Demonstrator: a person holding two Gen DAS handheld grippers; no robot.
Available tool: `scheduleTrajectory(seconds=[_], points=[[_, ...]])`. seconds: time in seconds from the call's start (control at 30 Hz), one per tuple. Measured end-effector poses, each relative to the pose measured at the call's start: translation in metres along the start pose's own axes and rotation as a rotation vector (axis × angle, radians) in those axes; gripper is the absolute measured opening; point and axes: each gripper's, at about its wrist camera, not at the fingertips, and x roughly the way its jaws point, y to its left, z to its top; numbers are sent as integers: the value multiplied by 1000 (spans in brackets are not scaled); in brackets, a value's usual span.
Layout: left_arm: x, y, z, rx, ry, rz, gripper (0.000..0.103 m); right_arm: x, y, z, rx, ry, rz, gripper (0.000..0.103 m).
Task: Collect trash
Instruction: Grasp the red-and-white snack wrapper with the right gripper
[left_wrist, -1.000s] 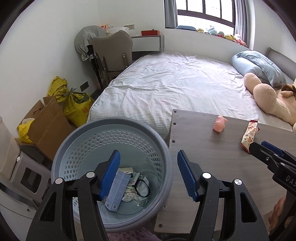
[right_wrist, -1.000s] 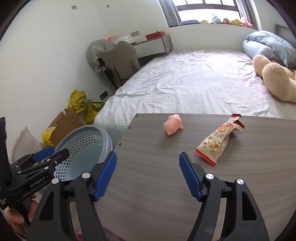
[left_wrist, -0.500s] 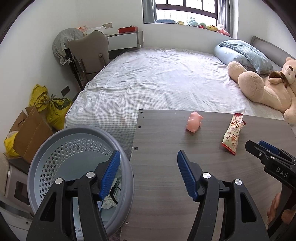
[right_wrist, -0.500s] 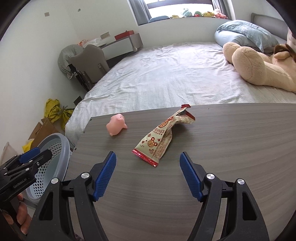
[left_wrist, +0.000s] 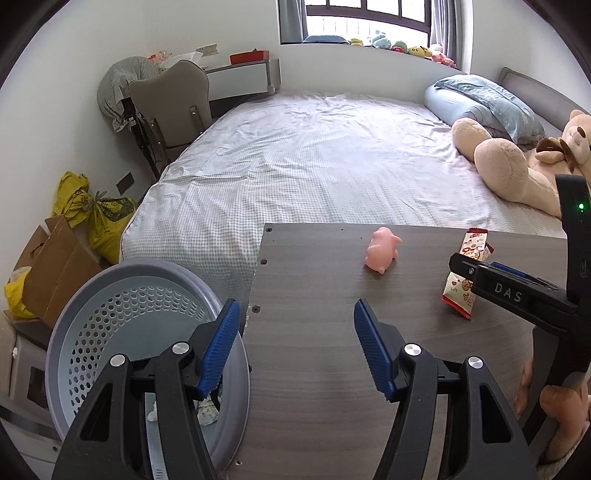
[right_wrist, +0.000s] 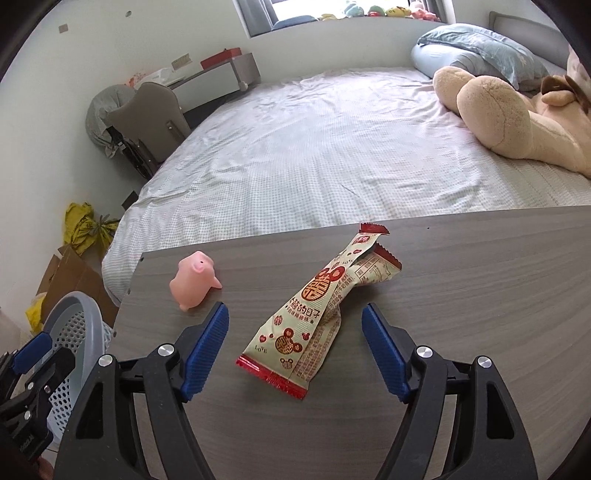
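Observation:
An empty cream and red snack wrapper (right_wrist: 325, 314) lies on the wooden table (right_wrist: 480, 314); it also shows in the left wrist view (left_wrist: 463, 284). My right gripper (right_wrist: 295, 347) is open, its fingers on either side of the wrapper's near end, just above the table. My left gripper (left_wrist: 293, 349) is open and empty over the table's left edge, beside the grey perforated trash basket (left_wrist: 122, 314). The basket holds some paper scraps (left_wrist: 207, 411). The basket also shows at the left of the right wrist view (right_wrist: 79, 332).
A pink toy pig (right_wrist: 194, 282) lies on the table left of the wrapper. The bed (left_wrist: 314, 166) with a large teddy bear (right_wrist: 517, 122) is behind the table. A cardboard box (left_wrist: 55, 266) and yellow bags (left_wrist: 96, 218) stand by the left wall near a chair (left_wrist: 170, 103).
My left gripper has moved right, from above the basket to the table's edge. My right gripper has moved right and forward until its open fingers flank the wrapper.

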Motion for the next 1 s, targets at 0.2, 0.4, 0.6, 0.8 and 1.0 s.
scheduleTrajectory(seconds=[0.2, 0.4, 0.6, 0.8, 1.0], points=[[10, 0, 1, -2, 18, 7, 62, 13, -1, 1, 5, 27, -54, 73], [21, -6, 3, -2, 37, 0, 62, 17, -1, -2, -14, 32, -70, 61], [28, -14, 5, 5, 43, -14, 66, 12, -3, -3, -10, 18, -28, 44], [42, -23, 6, 10, 62, -31, 66, -3, -11, -8, 0, 1, 19, 28], [60, -36, 15, 11, 81, -57, 66, -27, -21, -19, 18, -30, 49, 28]])
